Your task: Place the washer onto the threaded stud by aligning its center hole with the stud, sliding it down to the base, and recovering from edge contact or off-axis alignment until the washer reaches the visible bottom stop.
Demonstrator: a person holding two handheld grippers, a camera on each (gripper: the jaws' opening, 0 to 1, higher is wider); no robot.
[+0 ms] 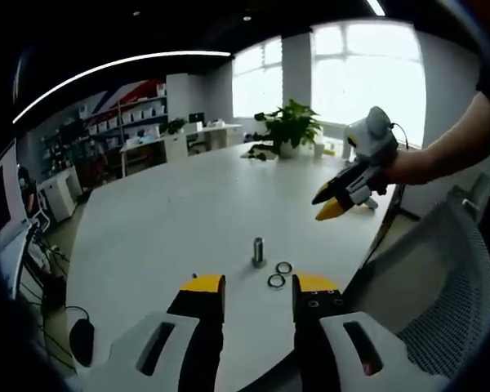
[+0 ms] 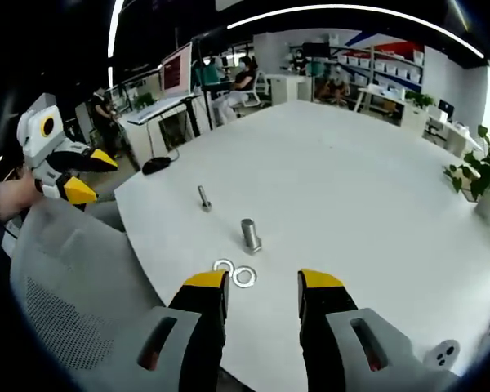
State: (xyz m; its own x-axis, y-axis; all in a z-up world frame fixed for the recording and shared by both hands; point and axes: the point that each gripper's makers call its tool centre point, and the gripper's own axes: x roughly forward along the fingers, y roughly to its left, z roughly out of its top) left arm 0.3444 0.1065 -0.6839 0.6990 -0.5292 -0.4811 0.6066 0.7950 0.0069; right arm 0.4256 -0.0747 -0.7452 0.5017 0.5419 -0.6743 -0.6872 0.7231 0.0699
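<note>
A short threaded stud (image 1: 259,251) (image 2: 250,234) stands upright on the white table (image 1: 188,212) (image 2: 351,196). Two flat washers lie side by side just beside its base, one (image 1: 284,267) (image 2: 224,266) touching or almost touching the other (image 1: 276,281) (image 2: 245,277). My left gripper (image 1: 259,286) is open, nothing between its jaws, a little short of the washers; it also appears at the left of the right gripper view (image 2: 90,175). My right gripper (image 2: 263,282) is open and empty too, just short of the washers, and it hangs above the table's edge in the left gripper view (image 1: 327,200).
A thinner bolt (image 2: 203,197) stands apart behind the stud. A grey mesh chair (image 1: 449,302) (image 2: 73,302) sits at the table's near edge. A computer mouse (image 2: 157,165) and a potted plant (image 1: 290,126) rest on the table; desks and people are beyond.
</note>
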